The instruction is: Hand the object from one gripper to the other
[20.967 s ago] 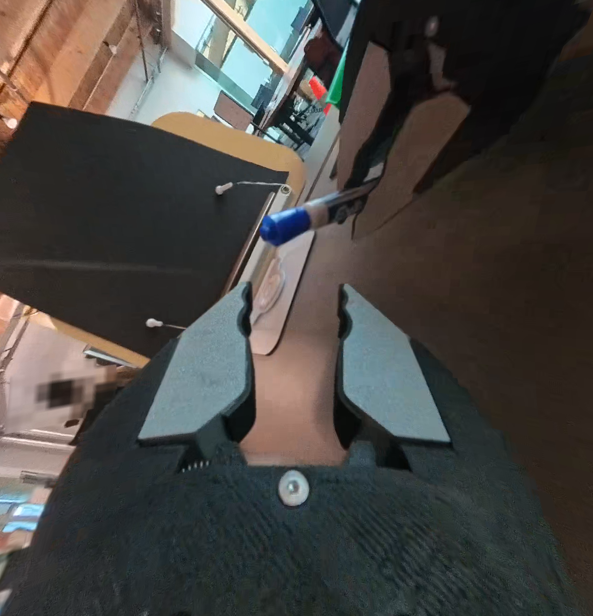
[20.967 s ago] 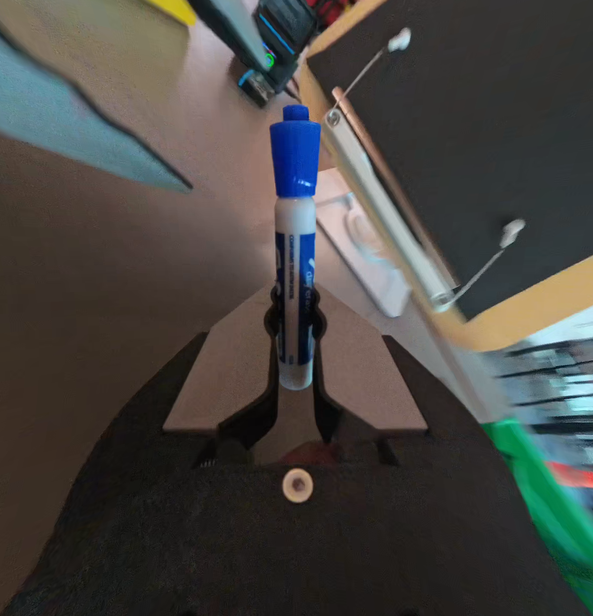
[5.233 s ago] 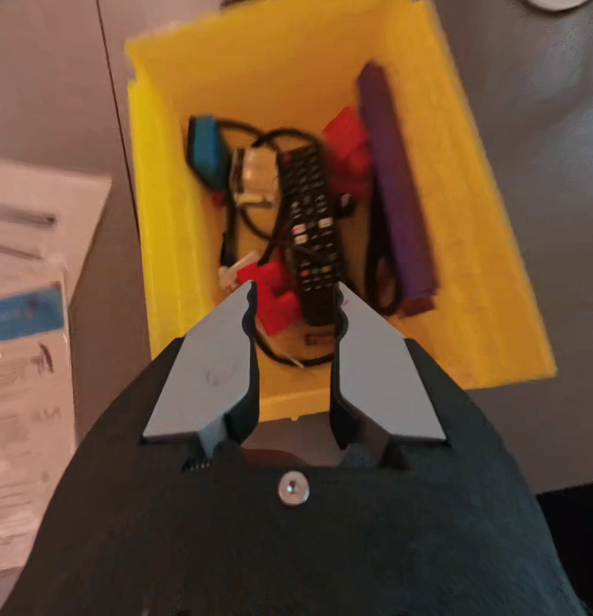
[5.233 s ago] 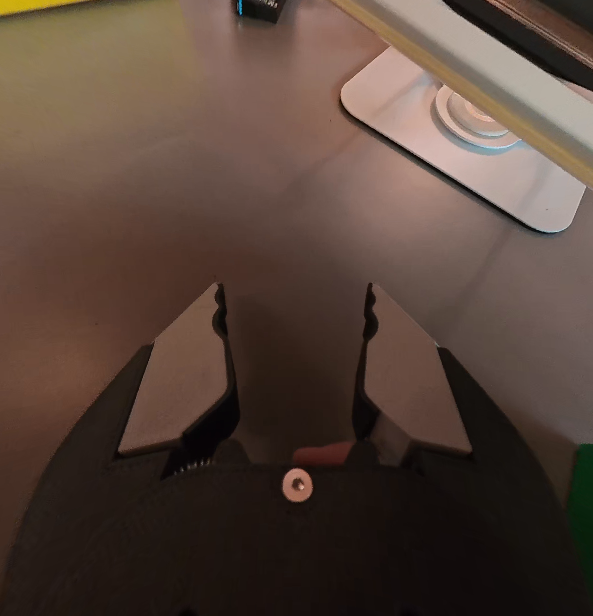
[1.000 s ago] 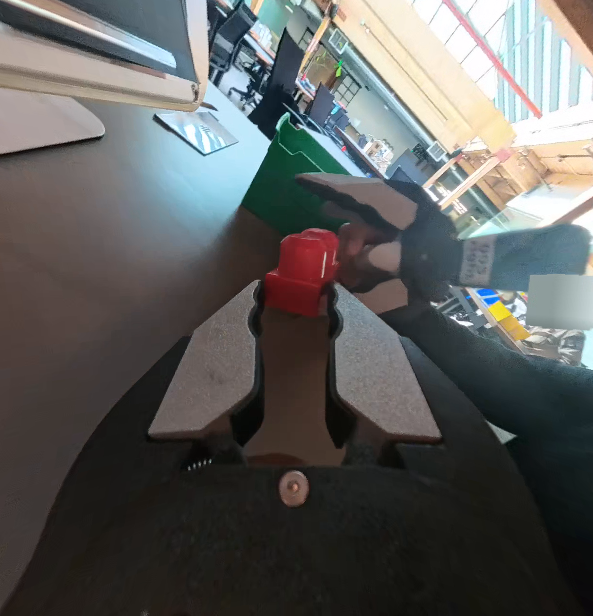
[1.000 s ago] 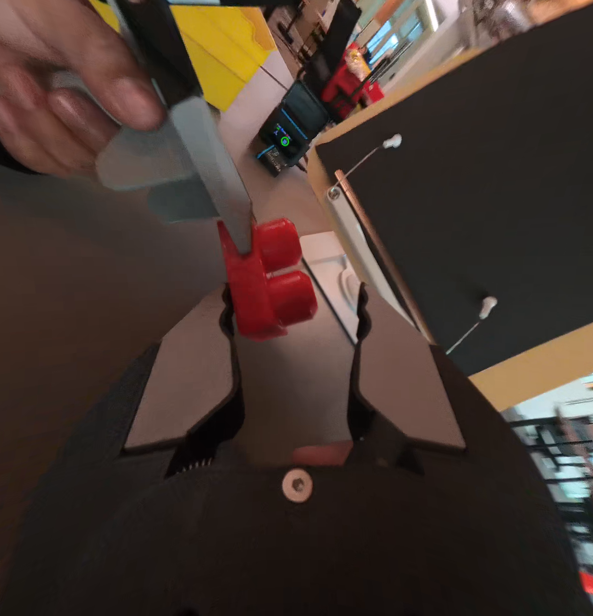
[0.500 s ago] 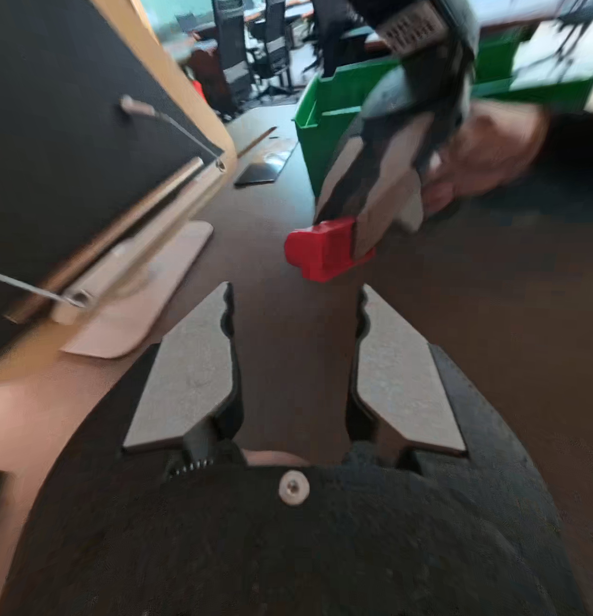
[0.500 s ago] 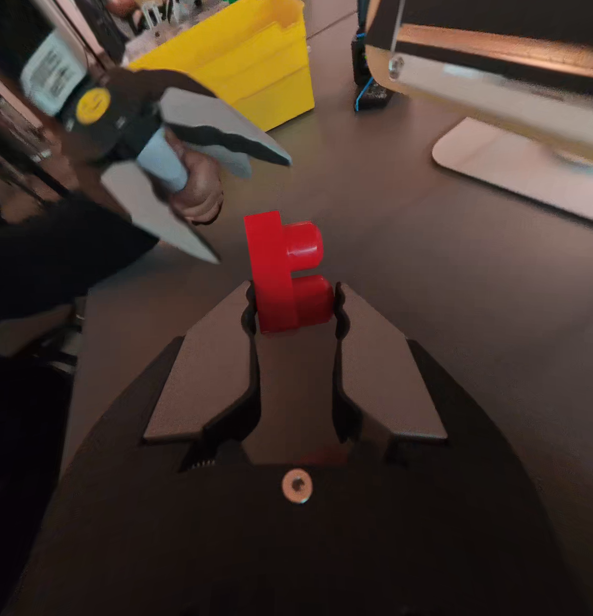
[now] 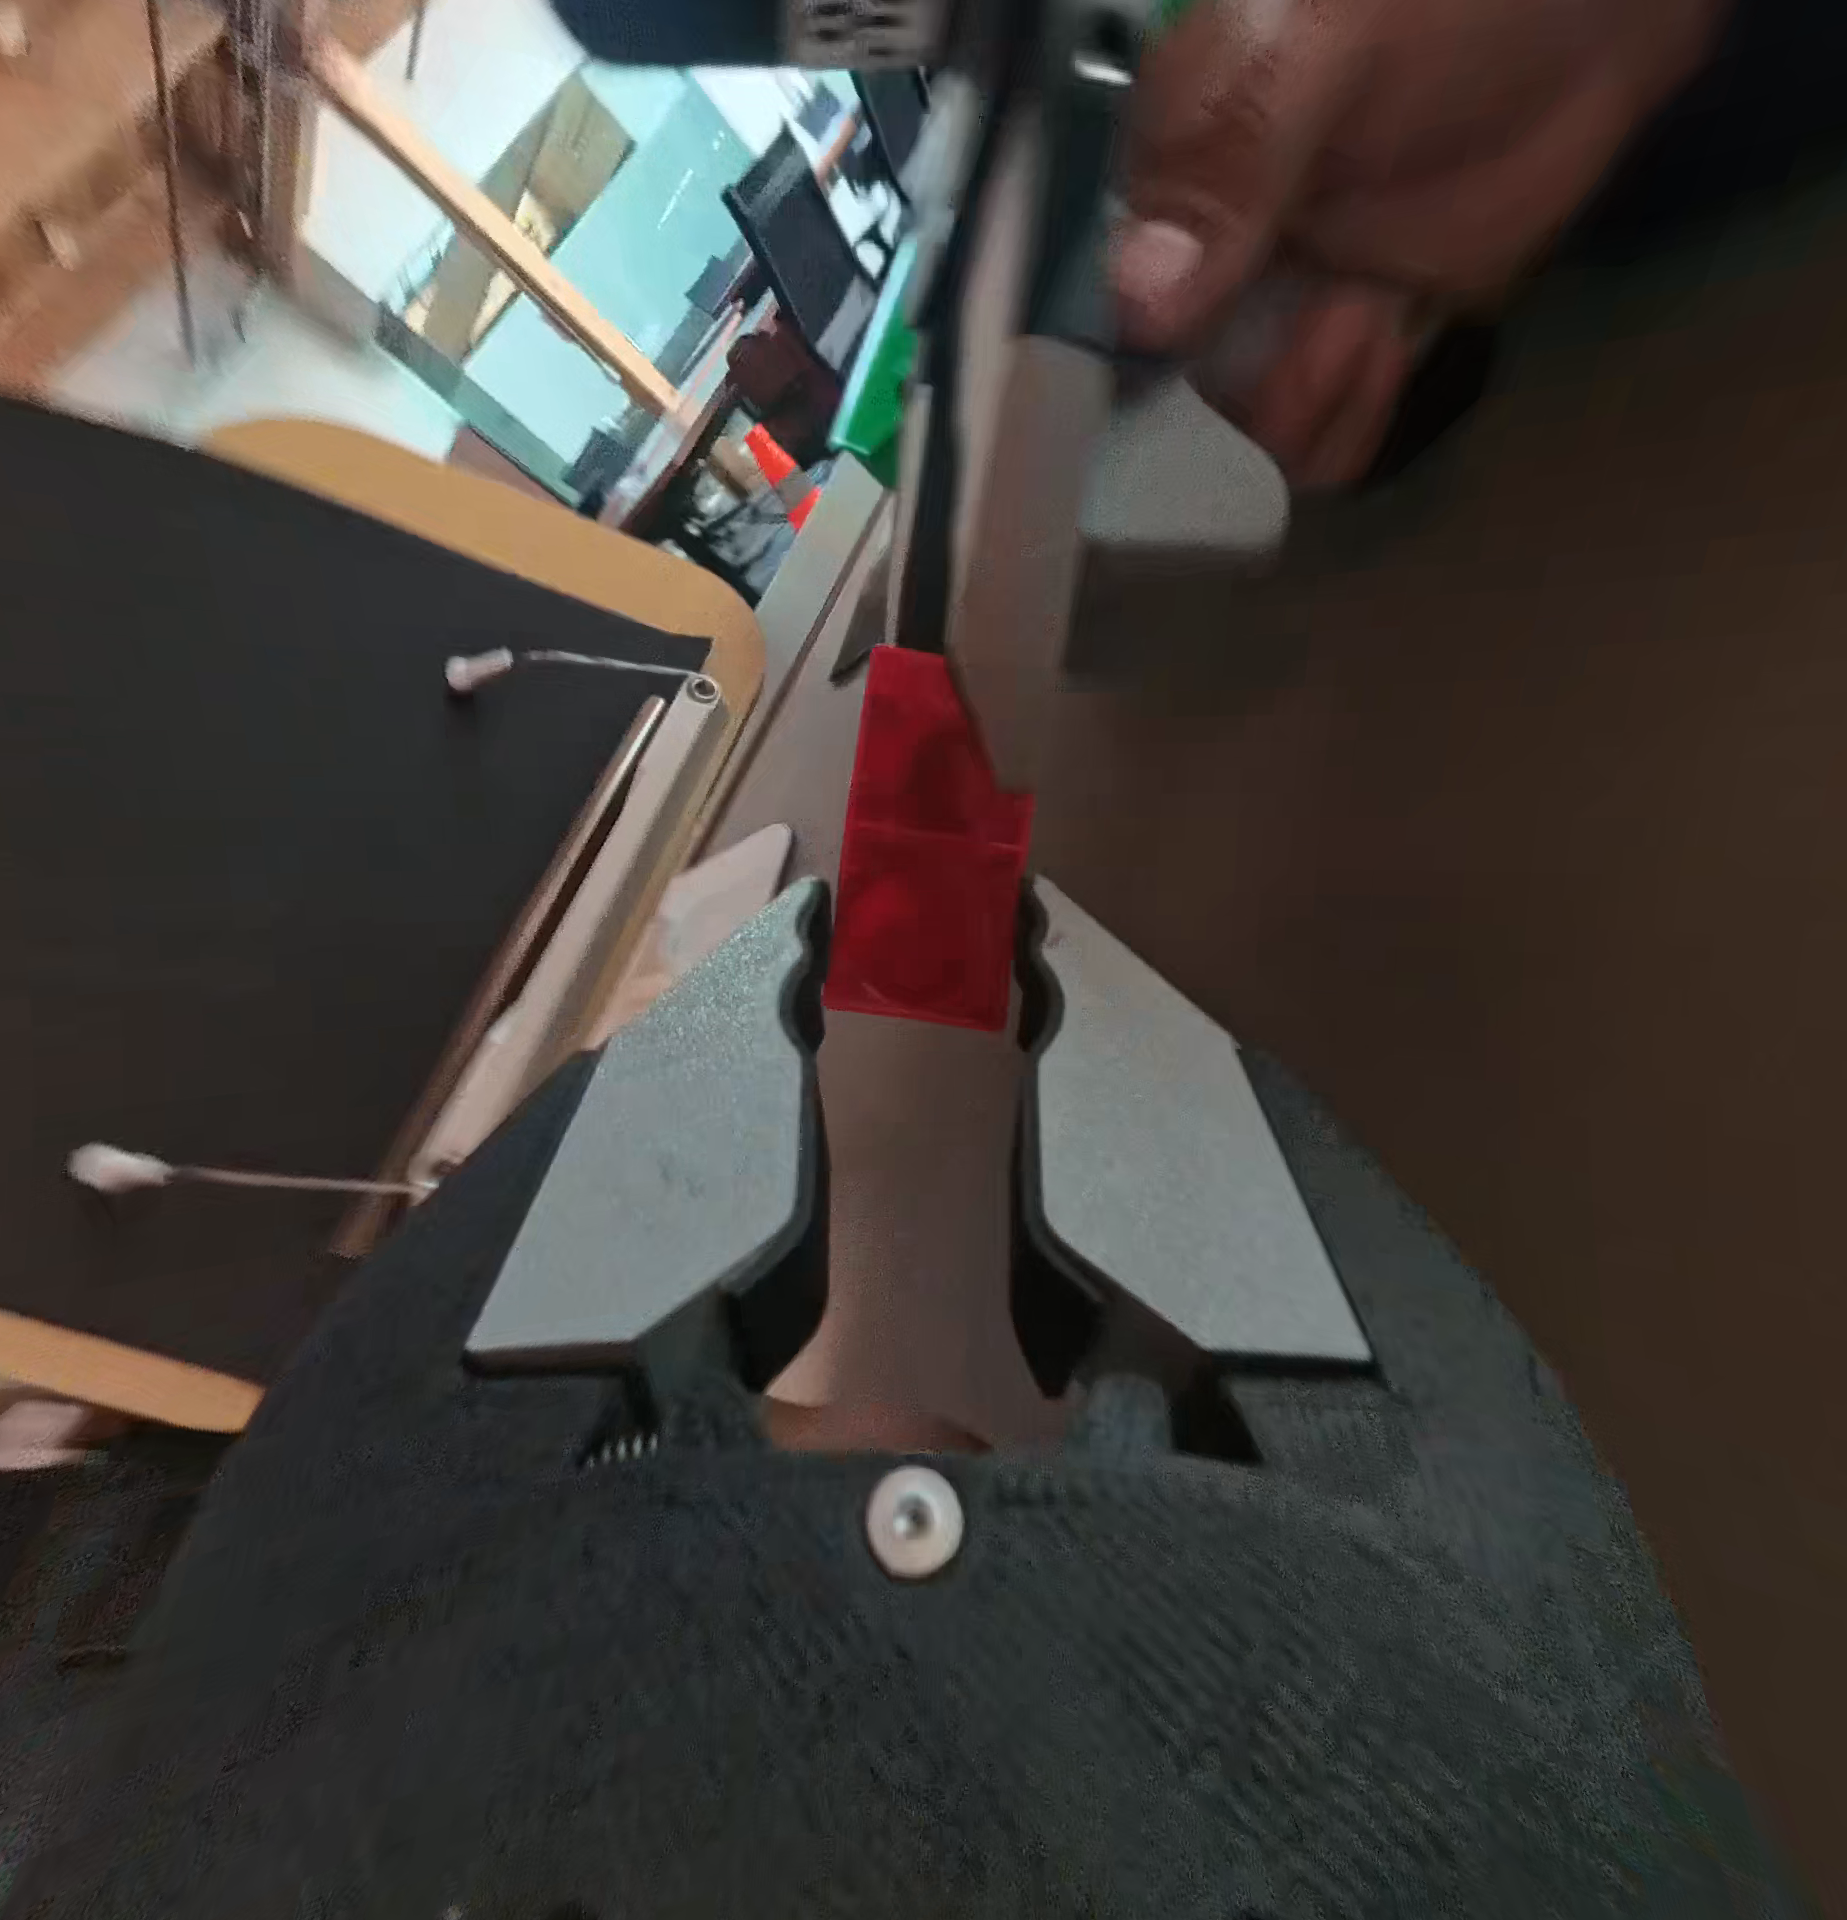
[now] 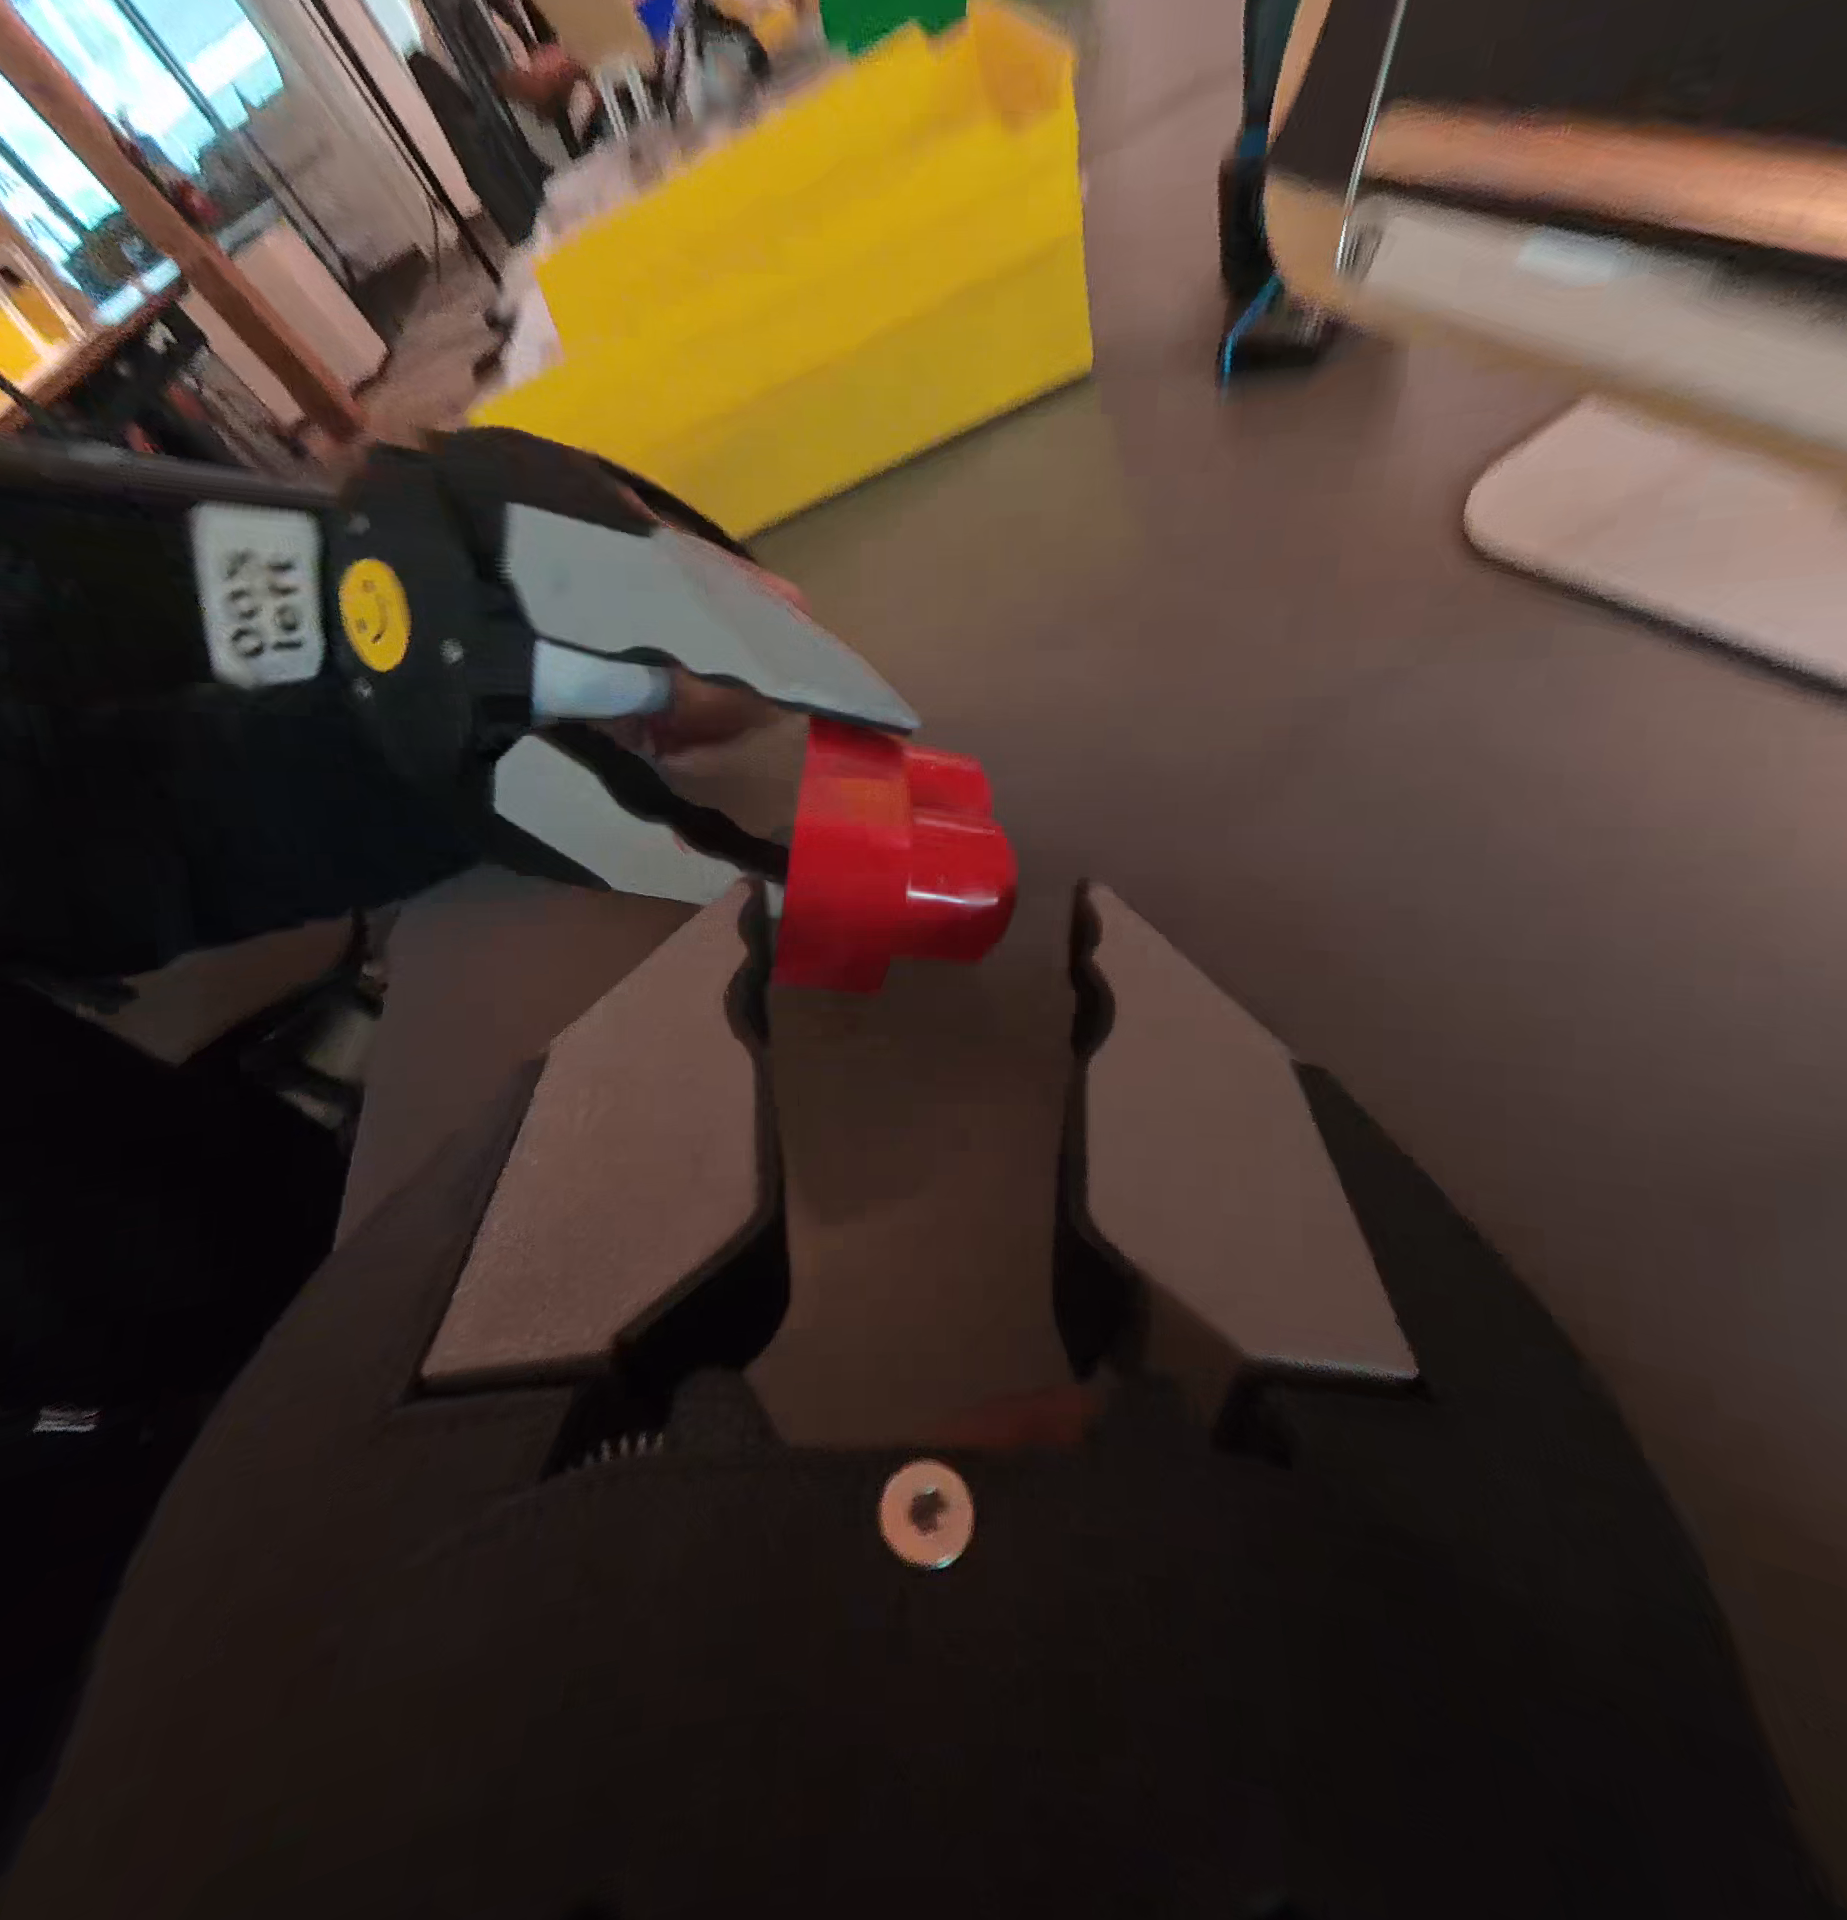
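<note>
A dark brown desk [image 10: 1418, 790] carries a yellow bin [image 10: 825, 281] at its far side and a pale monitor base [image 10: 1667, 540] to the right. In the left wrist view a black panel [image 9: 223, 831] with a tan rim stands on the left; beyond it, glass partitions [image 9: 545, 260], wooden beams and daylight.

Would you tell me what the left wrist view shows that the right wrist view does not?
Only the left wrist view shows a black board, a green bin and a person's hand. Only the right wrist view shows a yellow bin and the stickered body of the left gripper. Both show the red block held between the left gripper's fingers, above the brown table; the right gripper is open.
</note>
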Demonstrator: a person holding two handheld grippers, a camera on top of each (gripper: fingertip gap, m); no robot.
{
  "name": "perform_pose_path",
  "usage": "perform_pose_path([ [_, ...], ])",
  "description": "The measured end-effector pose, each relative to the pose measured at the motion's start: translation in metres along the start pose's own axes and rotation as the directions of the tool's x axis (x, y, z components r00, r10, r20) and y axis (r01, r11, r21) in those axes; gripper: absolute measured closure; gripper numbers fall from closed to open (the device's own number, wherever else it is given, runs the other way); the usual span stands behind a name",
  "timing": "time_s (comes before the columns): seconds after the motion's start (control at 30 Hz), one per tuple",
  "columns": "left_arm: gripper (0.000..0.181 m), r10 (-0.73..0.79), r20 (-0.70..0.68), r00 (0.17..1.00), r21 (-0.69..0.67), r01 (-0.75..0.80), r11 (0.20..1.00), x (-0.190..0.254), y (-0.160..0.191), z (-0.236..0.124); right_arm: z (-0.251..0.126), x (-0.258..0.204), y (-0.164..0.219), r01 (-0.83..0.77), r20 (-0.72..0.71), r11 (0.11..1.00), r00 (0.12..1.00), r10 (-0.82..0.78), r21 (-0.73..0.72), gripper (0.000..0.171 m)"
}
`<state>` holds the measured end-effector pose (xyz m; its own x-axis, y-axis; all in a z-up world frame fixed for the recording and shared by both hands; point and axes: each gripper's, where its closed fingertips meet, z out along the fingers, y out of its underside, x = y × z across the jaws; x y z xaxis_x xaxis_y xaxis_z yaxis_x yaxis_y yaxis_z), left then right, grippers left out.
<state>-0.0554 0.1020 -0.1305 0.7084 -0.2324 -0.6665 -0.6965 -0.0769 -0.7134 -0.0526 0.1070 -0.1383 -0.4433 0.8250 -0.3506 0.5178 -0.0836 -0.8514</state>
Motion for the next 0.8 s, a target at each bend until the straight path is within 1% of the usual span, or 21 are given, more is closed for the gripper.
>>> perform_pose_path([
  [0.03, 0.149, -0.139, -0.029, 0.99, 0.034, 0.14, 0.99, -0.005, -0.004, -0.002, -0.005, -0.002, -0.009, 0.03, 0.001, 0.998, 1.0, -0.03, 0.05, 0.108],
  [0.1, 0.149, -0.354, -0.131, 0.926, 0.064, 0.365, 0.929, -0.008, -0.008, -0.004, -0.014, -0.009, -0.024, 0.109, 0.005, 0.985, 0.994, -0.111, 0.133, 0.099],
  [0.17, 0.149, -0.51, -0.253, 0.822, 0.082, 0.543, 0.836, -0.007, -0.014, -0.007, -0.018, -0.019, -0.029, 0.21, -0.003, 0.964, 0.977, -0.213, 0.161, 0.103],
  [0.2, 0.149, -0.564, -0.345, 0.75, 0.078, 0.621, 0.78, -0.002, -0.02, -0.011, -0.018, -0.023, -0.03, 0.262, -0.015, 0.951, 0.965, -0.263, 0.166, 0.107],
  [0.23, 0.149, -0.613, -0.397, 0.683, 0.074, 0.689, 0.721, -0.003, -0.024, -0.013, -0.017, -0.028, -0.029, 0.315, -0.021, 0.935, 0.949, -0.316, 0.164, 0.114],
  [0.27, 0.149, -0.643, -0.425, 0.637, 0.085, 0.735, 0.672, -0.006, -0.028, -0.014, -0.016, -0.032, -0.029, 0.365, -0.037, 0.917, 0.931, -0.364, 0.16, 0.121],
  [0.33, 0.148, -0.653, -0.518, 0.552, 0.07, 0.789, 0.611, -0.001, -0.037, -0.019, -0.012, -0.039, -0.029, 0.438, -0.063, 0.884, 0.899, -0.434, 0.166, 0.131],
  [0.43, 0.147, -0.672, -0.564, 0.479, 0.059, 0.835, 0.546, -0.004, -0.043, -0.023, -0.016, -0.047, -0.035, 0.443, -0.05, 0.871, 0.895, -0.443, 0.211, 0.135],
  [0.47, 0.145, -0.685, -0.562, 0.464, 0.054, 0.847, 0.529, -0.006, -0.042, -0.023, -0.018, -0.048, -0.04, 0.431, -0.051, 0.868, 0.9, -0.432, 0.247, 0.142],
  [0.5, 0.146, -0.709, -0.542, 0.452, 0.04, 0.856, 0.515, -0.009, -0.037, -0.02, -0.023, -0.046, -0.046, 0.423, -0.075, 0.86, 0.904, -0.42, 0.285, 0.142],
  [0.53, 0.142, -0.728, -0.525, 0.441, 0.02, 0.862, 0.507, -0.01, -0.031, -0.017, -0.027, -0.041, -0.052, 0.423, -0.114, 0.852, 0.906, -0.409, 0.309, 0.142],
  [0.6, 0.156, -0.754, -0.497, 0.429, 0.0, 0.869, 0.495, -0.012, -0.021, -0.013, -0.035, -0.034, -0.057, 0.446, -0.173, 0.841, 0.895, -0.412, 0.306, 0.143],
  [0.63, 0.154, -0.777, -0.47, 0.419, -0.009, 0.878, 0.478, -0.014, -0.016, -0.01, -0.036, -0.028, -0.057, 0.476, -0.226, 0.834, 0.877, -0.425, 0.278, 0.142],
  [0.67, 0.144, -0.799, -0.455, 0.394, -0.033, 0.889, 0.457, -0.014, -0.011, -0.007, -0.037, -0.021, -0.057, 0.522, -0.303, 0.819, 0.841, -0.449, 0.237, 0.143],
  [0.7, 0.129, -0.816, -0.454, 0.358, -0.067, 0.899, 0.432, -0.013, -0.008, -0.005, -0.038, -0.014, -0.059, 0.577, -0.385, 0.795, 0.788, -0.481, 0.186, 0.142],
  [0.73, 0.116, -0.826, -0.461, 0.323, -0.101, 0.906, 0.411, -0.01, -0.007, -0.004, -0.039, -0.007, -0.06, 0.63, -0.466, 0.766, 0.72, -0.515, 0.126, 0.142],
  [0.8, 0.097, -0.836, -0.48, 0.266, -0.133, 0.92, 0.37, -0.007, -0.008, -0.003, -0.037, 0.004, -0.057, 0.722, -0.587, 0.69, 0.542, -0.602, -0.04, 0.142],
])
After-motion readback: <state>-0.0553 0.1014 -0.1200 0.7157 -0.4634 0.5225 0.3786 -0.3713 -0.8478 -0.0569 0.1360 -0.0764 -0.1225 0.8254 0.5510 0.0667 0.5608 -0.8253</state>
